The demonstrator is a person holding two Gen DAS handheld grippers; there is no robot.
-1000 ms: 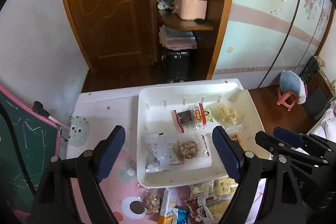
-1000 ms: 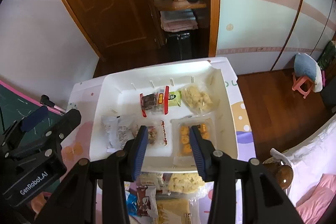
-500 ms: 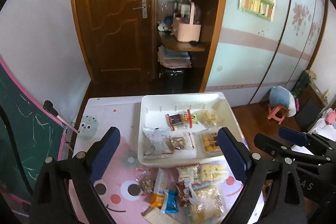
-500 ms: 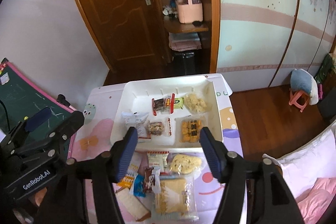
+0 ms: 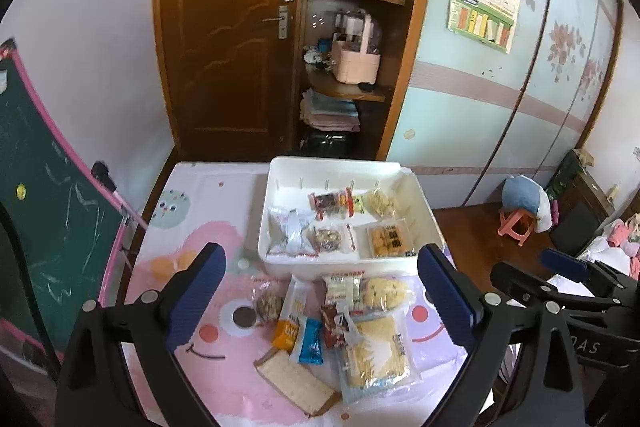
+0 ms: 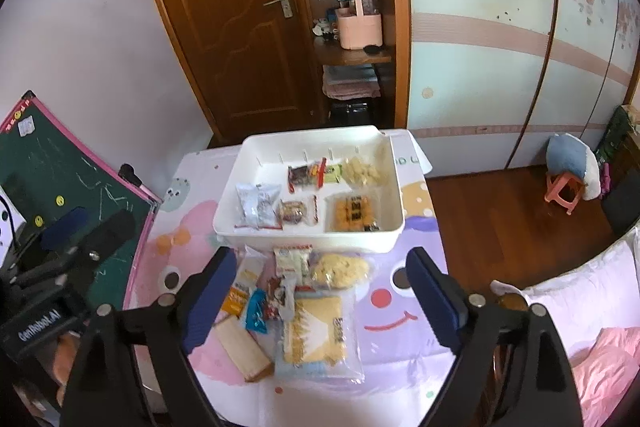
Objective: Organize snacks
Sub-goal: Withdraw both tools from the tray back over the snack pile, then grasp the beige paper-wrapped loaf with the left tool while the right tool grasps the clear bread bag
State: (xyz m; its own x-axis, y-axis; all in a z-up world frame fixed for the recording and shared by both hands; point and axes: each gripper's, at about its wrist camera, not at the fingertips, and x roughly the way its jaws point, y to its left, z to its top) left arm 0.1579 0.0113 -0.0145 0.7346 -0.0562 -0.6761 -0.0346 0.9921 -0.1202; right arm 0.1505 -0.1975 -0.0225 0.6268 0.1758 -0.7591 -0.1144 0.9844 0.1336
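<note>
A white tray [image 5: 424, 203] stands on the pink cartoon table cover and holds several wrapped snacks; it also shows in the right wrist view [image 6: 394, 187]. In front of it lies a loose pile: a big yellow cracker pack [image 5: 376, 355], a blue packet [image 5: 311, 345], a bread slice pack [image 5: 296, 381]. The same cracker pack [image 6: 316, 337] shows in the right wrist view. My left gripper [image 5: 320, 299] is open and empty, high above the pile. My right gripper [image 6: 320, 291] is open and empty, also above the pile.
A green chalkboard with a pink frame [image 5: 48, 211] leans at the table's left edge. A wooden door [image 5: 224, 27] and shelves with a pink basket [image 5: 356, 63] are behind. A pink stool [image 5: 518, 225] stands on the floor to the right.
Both grippers have pulled back and up from the tray, so the loose pile in front of it came into view. The right gripper opened wider.
</note>
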